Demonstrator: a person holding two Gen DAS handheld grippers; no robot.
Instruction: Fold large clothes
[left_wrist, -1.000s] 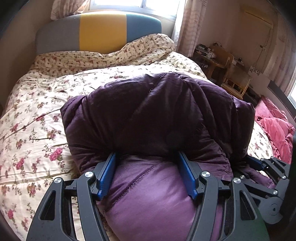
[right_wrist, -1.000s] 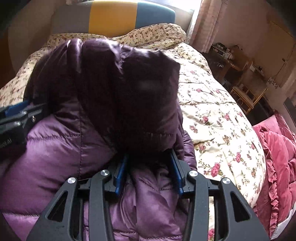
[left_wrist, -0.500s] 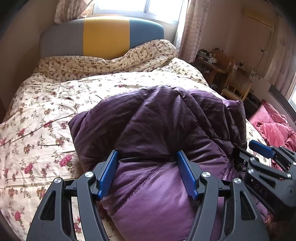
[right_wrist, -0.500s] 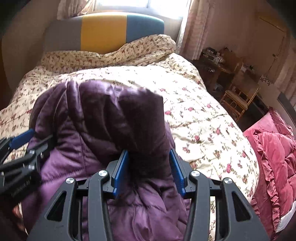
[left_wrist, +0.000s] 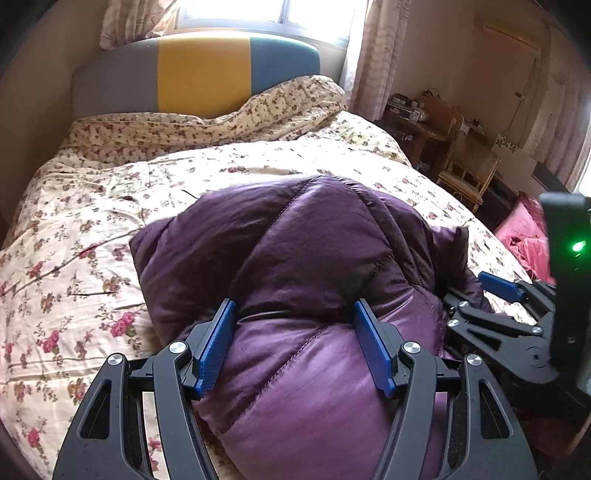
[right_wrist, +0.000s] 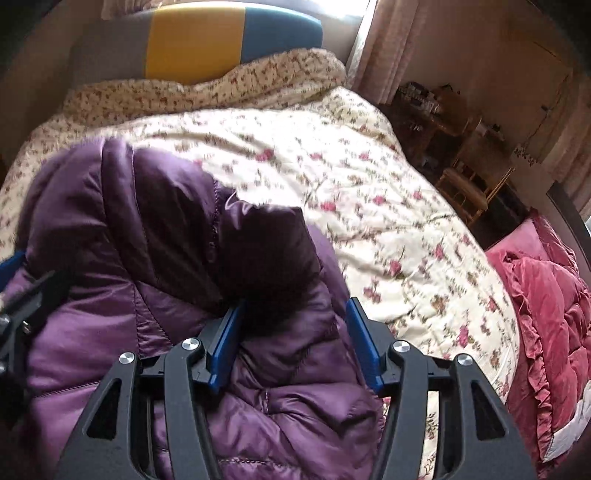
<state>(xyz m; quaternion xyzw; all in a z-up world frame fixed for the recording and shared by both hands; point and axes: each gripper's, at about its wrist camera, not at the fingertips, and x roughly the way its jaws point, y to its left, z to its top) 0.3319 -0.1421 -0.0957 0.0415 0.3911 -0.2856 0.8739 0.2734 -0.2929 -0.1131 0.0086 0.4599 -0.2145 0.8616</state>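
Observation:
A puffy purple down jacket (left_wrist: 295, 240) lies bunched and folded on the floral bed. My left gripper (left_wrist: 295, 314) is shut on a thick fold of it, both blue pads pressed into the padding. In the right wrist view the jacket (right_wrist: 147, 229) fills the left half. My right gripper (right_wrist: 293, 314) straddles a dark fold at the jacket's right edge and its jaws are opening. The right pad stands clear of the fabric. The right gripper's fingers (left_wrist: 498, 291) also show at the right of the left wrist view. The left gripper's fingers (right_wrist: 22, 295) show at the left edge of the right wrist view.
The floral duvet (left_wrist: 92, 229) covers the bed, with a grey, yellow and teal headboard (left_wrist: 199, 70) behind. A red quilt (right_wrist: 546, 295) lies off the bed's right side. A wooden chair (left_wrist: 469, 173) and a cluttered desk (left_wrist: 417, 114) stand by the far right wall.
The jacket bundle has sunk lower onto the bed. The right gripper's jaws have spread apart and its right pad has come off the fold. The left grip is unchanged.

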